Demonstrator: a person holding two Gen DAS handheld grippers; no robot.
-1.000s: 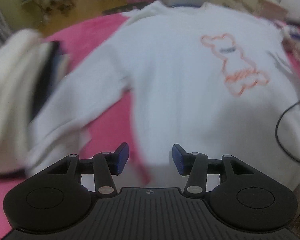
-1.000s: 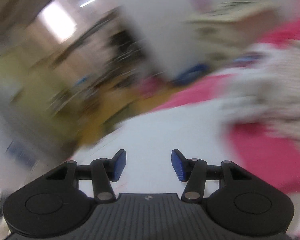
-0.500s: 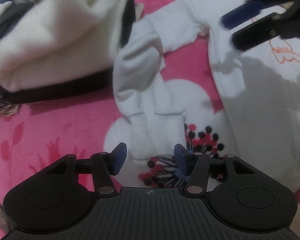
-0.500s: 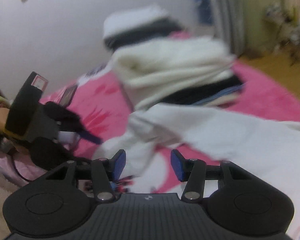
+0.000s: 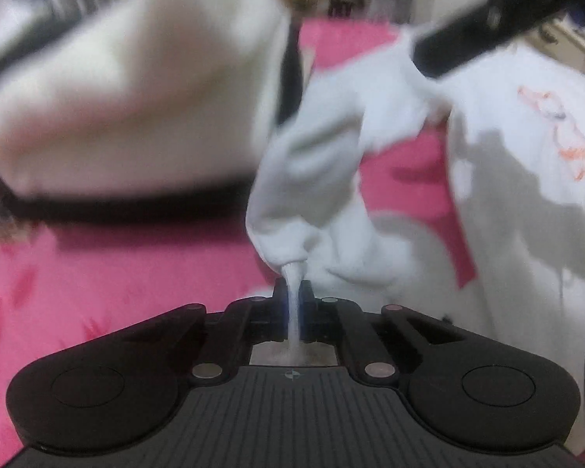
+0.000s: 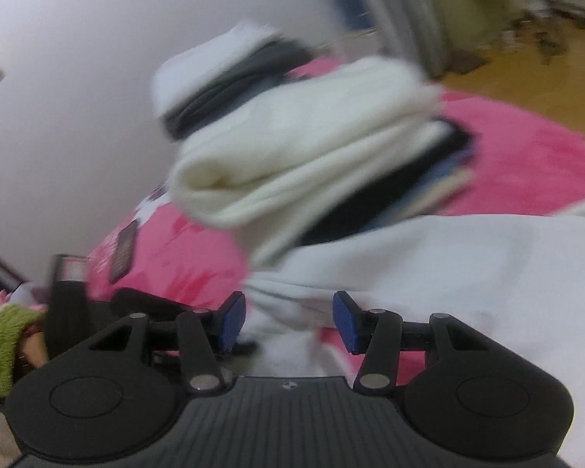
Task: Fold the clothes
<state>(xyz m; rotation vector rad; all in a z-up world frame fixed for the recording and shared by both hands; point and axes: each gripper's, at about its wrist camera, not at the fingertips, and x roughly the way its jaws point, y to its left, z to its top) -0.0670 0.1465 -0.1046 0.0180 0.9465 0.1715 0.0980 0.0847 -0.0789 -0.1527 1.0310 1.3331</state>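
Left gripper [image 5: 293,298] pinches a white sweater [image 5: 518,179] cuff at lower centre; right gripper [image 6: 289,321] hangs open over it, folded pile [image 6: 312,163] above

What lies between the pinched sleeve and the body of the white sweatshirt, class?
In the left wrist view, a strip of bare pink blanket separates the sleeve, pinched in the left gripper, from the sweatshirt body.
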